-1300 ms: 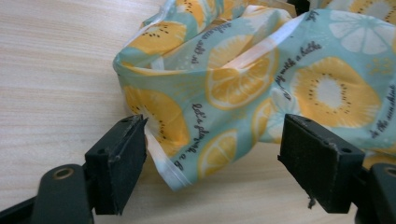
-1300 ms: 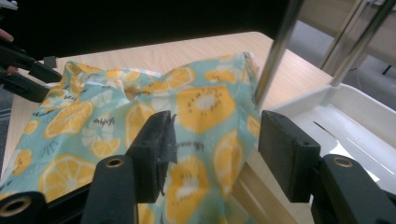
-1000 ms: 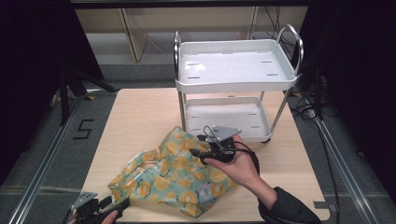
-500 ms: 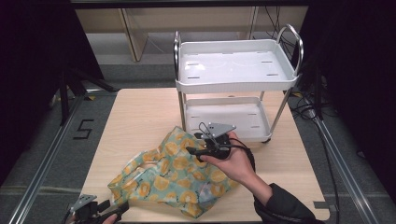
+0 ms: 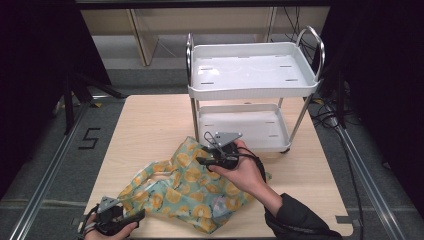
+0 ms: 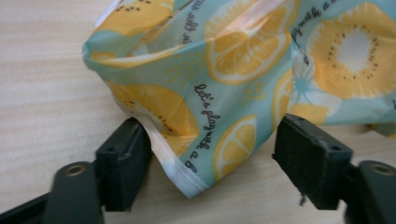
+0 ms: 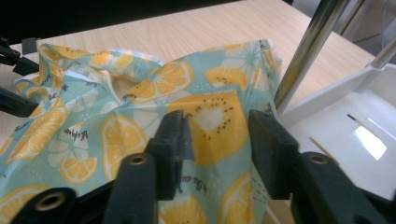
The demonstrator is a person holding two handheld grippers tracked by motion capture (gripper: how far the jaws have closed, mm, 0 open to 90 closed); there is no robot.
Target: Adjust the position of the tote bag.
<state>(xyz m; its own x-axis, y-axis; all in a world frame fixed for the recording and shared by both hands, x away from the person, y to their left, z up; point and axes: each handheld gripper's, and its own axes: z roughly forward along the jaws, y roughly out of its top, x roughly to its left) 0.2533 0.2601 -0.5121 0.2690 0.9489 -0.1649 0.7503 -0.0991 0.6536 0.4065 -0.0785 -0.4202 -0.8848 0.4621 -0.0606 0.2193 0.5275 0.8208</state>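
Since the earlier high view, the left gripper (image 5: 131,218) has been brought closer to the bag (image 5: 190,187), and its jaws have just been closing a little. They are spread, and one corner of the bag is seen between them in the left gripper view, touching one jaw and apart from the other, so nothing is pinched. The right gripper (image 5: 207,160) has hardly been moved, but its jaws have just been closing. In the right gripper view a fold of the bag (image 7: 210,121) is seen between them; whether it is pressed cannot be told.

The bag is made of thin, crumpled cloth, light blue-green, printed with yellow lemon slices, a kiwi slice and small black writing. It is laid on the table (image 5: 150,120), just in front of the cart (image 5: 252,75). Its far end is beside the cart's lower shelf, and its near end is by the left gripper. A handle loop is seen at its left side.

One bag, one table, one white cart with two shelves, and two grippers are counted.
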